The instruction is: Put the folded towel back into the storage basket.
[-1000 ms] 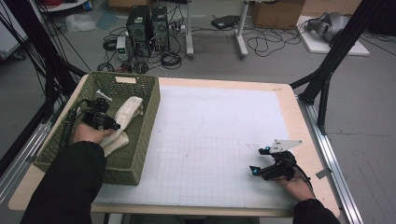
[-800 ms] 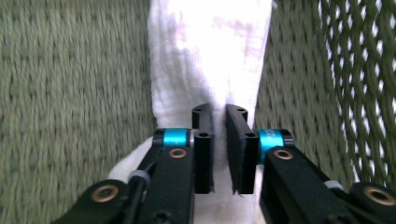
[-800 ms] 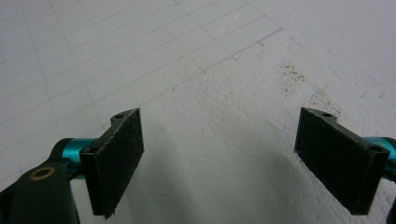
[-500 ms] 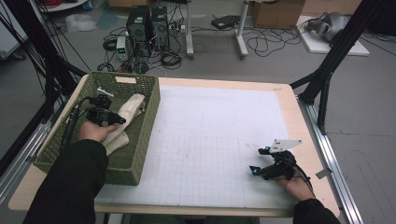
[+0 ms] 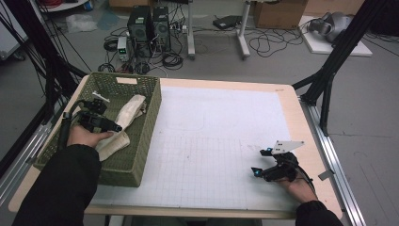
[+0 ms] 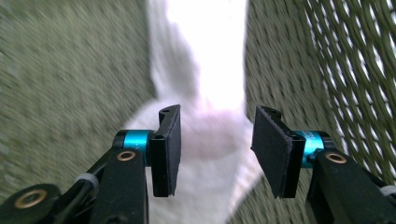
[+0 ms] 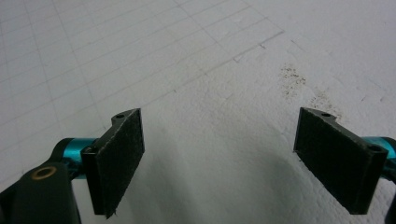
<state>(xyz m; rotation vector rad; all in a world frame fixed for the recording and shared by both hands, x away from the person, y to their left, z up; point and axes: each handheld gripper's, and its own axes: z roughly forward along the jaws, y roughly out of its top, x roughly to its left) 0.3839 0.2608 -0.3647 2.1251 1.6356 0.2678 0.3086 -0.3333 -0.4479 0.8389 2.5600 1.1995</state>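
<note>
Left gripper point(image 5: 113, 128): inside the green basket point(image 5: 141, 155) at the table's left; its 2 jaws have just been opening and stand apart, the pads clear of the cloth.
Cloth point(image 5: 127, 113): a pale, long piece lying in the basket, right below and ahead of the left gripper's jaws point(image 6: 210, 140).
Right gripper point(image 5: 256, 172): low over the white grid mat point(image 5: 211, 127) near the table's right front corner, jaws wide apart with nothing between them point(image 7: 217, 154).
</note>
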